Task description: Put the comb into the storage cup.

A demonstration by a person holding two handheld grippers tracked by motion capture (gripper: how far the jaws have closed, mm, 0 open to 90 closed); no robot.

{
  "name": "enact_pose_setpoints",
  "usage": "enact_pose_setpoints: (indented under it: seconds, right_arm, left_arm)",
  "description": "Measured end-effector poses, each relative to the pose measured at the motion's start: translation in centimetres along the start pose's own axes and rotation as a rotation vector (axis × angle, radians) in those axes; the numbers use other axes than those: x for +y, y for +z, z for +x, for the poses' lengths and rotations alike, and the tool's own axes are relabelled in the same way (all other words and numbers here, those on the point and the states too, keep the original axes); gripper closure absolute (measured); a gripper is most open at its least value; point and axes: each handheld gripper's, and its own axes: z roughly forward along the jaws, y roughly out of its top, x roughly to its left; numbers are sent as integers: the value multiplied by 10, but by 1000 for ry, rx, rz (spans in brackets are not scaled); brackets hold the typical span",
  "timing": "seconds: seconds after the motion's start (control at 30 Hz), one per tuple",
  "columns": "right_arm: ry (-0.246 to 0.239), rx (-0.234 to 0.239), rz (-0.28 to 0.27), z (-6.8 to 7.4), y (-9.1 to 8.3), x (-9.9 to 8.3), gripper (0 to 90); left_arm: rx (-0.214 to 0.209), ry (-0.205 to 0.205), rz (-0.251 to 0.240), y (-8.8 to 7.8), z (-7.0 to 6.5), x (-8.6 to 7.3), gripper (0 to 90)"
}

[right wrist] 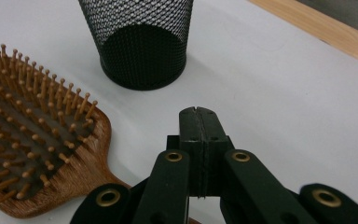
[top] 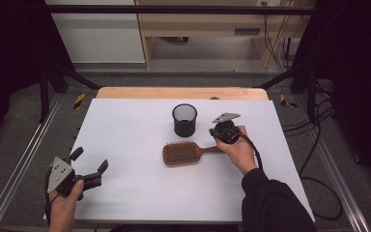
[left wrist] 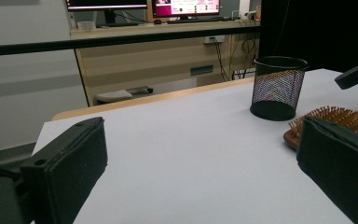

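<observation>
A wooden paddle hairbrush [top: 178, 153] lies bristles up in the middle of the white table, its handle pointing right. My right gripper [top: 222, 137] is over that handle, held by a hand in a black sleeve. In the right gripper view its jaws [right wrist: 198, 114] are shut flat against each other with nothing between the pads, and the hairbrush [right wrist: 32, 144] lies to their left, its handle running under the gripper. My left gripper [top: 89, 166] rests near the front left corner, open and empty. The left gripper view has the hairbrush [left wrist: 328, 119] just past the right jaw.
A black mesh cup [top: 184, 120] stands upright just behind the brush, close to my right gripper; it is also in the left gripper view [left wrist: 278, 87] and the right gripper view [right wrist: 137, 37]. The white table top [top: 135, 140] ends in a wooden strip [top: 181, 93] at the far side.
</observation>
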Motion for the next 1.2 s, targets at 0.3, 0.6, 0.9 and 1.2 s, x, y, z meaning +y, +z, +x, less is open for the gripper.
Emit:
enact_pose_setpoints:
  seconds: [0.3, 0.6, 0.9, 1.2]
  right_arm:
    - [-26, 9, 47, 5, 10, -2, 900]
    - [-20, 21, 94, 6, 16, -6, 900]
    - [-48, 33, 147, 9, 18, -9, 900]
    - [-74, 49, 183, 15, 18, -12, 900]
  left_arm:
    - [-1, 2, 0, 0, 0, 0, 21]
    - [-3, 3, 2, 0, -1, 0, 21]
    - [-4, 5, 8, 0, -1, 0, 21]
    - [-2, 5, 8, 0, -1, 0, 21]
